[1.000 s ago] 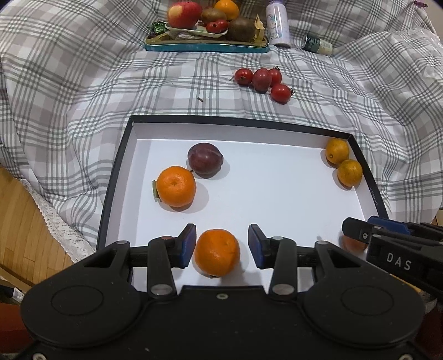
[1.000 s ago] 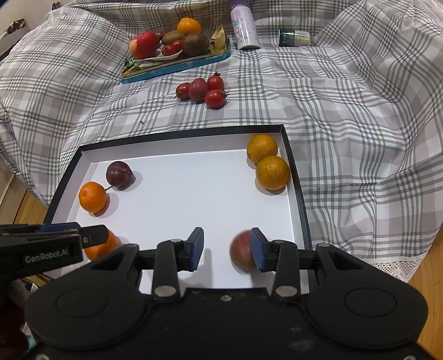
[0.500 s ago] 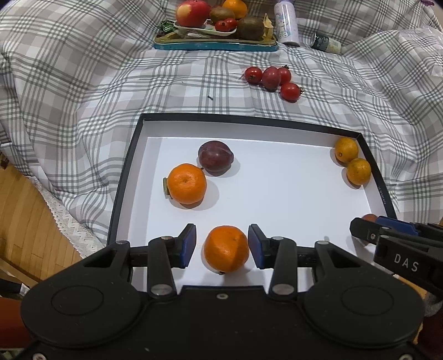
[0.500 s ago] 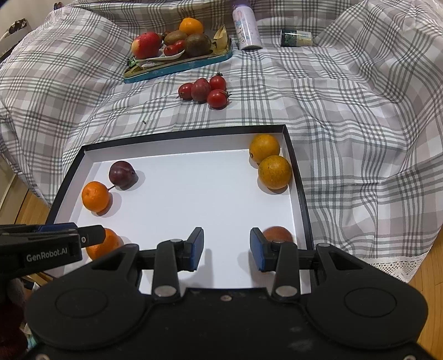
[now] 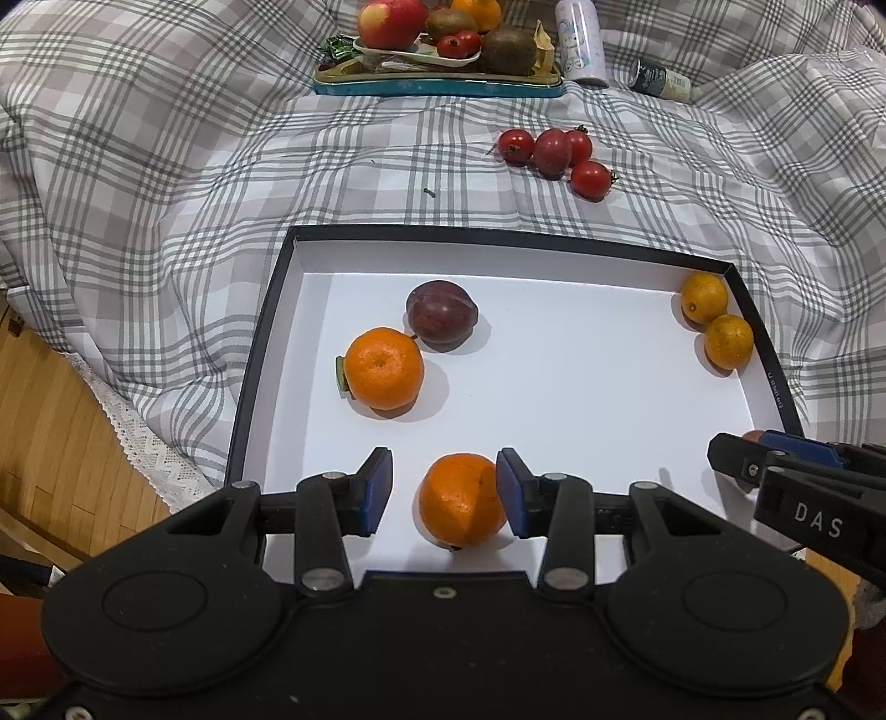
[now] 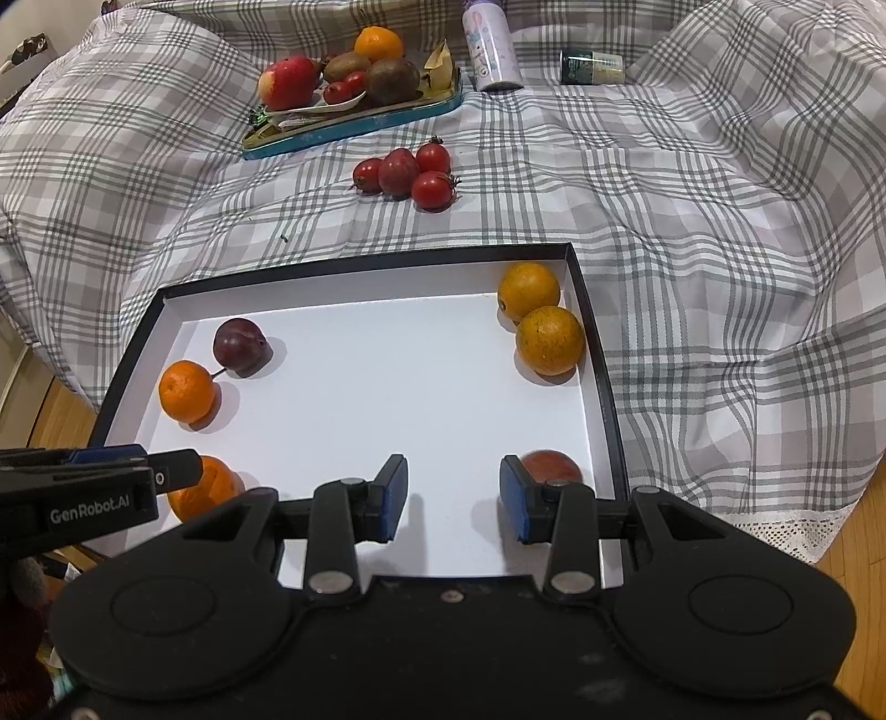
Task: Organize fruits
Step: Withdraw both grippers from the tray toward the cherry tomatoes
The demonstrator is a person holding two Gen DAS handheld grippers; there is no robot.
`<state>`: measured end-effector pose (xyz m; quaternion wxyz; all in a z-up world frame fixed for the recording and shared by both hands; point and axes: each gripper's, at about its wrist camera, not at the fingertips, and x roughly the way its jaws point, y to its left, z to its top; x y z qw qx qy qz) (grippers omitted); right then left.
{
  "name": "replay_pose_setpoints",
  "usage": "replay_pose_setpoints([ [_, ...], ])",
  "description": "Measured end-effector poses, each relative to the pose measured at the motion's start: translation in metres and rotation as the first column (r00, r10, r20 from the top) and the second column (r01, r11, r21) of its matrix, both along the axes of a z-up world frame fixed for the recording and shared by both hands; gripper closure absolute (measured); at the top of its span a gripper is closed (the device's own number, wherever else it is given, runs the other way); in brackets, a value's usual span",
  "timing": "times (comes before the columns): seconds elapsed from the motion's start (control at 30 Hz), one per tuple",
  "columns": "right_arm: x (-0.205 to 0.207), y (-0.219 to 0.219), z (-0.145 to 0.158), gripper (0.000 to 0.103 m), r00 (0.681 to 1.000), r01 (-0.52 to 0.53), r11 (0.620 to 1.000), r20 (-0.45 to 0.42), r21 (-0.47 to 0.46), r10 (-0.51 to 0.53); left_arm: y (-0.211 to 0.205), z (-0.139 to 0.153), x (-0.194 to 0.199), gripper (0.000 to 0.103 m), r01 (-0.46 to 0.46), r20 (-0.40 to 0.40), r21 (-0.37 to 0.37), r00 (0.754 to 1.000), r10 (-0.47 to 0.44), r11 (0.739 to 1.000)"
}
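Note:
A black-rimmed white tray [image 5: 554, 354] [image 6: 387, 354] lies on a plaid cloth. In it are an orange mandarin [image 5: 384, 375] [image 6: 187, 390], a dark plum [image 5: 441, 314] [image 6: 241, 347] and two yellow-orange fruits [image 5: 714, 327] [image 6: 545, 318]. My left gripper [image 5: 444, 495] is open; another mandarin [image 5: 462, 498] [image 6: 207, 487] rests on the tray between its pads, close to the right pad. My right gripper [image 6: 453, 498] is open and empty; a red fruit [image 6: 551, 468] lies in the tray's near right corner just behind its right finger.
Several small red tomatoes [image 5: 556, 155] [image 6: 410, 174] lie on the cloth beyond the tray. A teal tray [image 5: 437, 83] [image 6: 354, 119] at the back holds an apple, kiwis, an orange and tomatoes. A white can [image 6: 490, 47] and a small dark jar [image 6: 590, 66] lie beside it. Wooden floor shows at the left.
The red fruit left my right gripper's jaws and rolled to the tray's near right corner. Both grippers drew back and rose slightly. The mandarin stays between the left pads.

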<state>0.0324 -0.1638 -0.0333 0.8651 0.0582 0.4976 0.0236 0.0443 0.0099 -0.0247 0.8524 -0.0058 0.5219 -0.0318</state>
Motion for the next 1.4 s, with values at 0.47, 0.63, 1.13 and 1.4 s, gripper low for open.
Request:
replay_pose_setpoints([
  [0.47,0.019,0.000,0.003,0.063,1.000,0.003,1.000,-0.019,0.005,-0.003,0.004,0.008,0.018,0.053,-0.001,0.003,0.001,1.000,0.001,1.000],
  [0.63,0.032,0.000,0.006,0.063,1.000,0.011,1.000,-0.020,0.011,-0.011,0.005,0.009,0.031,0.053,0.002,-0.003,0.001,1.000,-0.002,1.000],
  [1.13,0.098,-0.007,0.003,0.063,0.999,0.037,0.999,-0.024,0.034,-0.036,0.004,0.011,0.090,0.053,0.007,-0.008,-0.009,1.000,-0.007,1.000],
  [1.4,0.148,-0.008,-0.001,0.063,0.999,0.054,0.998,-0.008,0.041,-0.054,-0.001,0.008,0.132,0.053,0.002,0.012,0.024,1.000,-0.002,1.000],
])
